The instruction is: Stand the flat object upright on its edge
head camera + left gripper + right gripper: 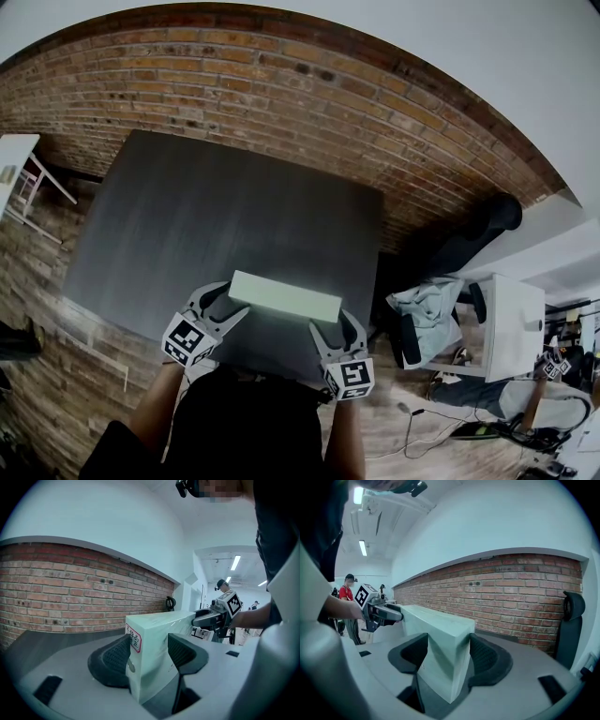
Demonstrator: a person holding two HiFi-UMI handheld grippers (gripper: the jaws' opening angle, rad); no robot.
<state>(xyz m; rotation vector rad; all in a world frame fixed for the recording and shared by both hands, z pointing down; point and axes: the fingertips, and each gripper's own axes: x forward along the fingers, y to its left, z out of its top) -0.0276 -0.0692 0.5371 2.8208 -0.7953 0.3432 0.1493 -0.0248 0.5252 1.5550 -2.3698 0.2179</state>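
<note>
One smooth, pale green rectangular box (285, 295) in glossy film sits over the near edge of one matte dark grey table (206, 225). Two grippers clamp it with ribbed black pads: left gripper (223, 302) on its left end, right gripper (335, 326) on its right end.

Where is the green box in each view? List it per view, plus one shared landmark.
Head view: green box low centre, over the table's near edge.
Left gripper view: box lower centre, between the jaws.
Right gripper view: box lower centre, between the jaws.
Shared landmark: brick wall, beyond it in all three.
</note>
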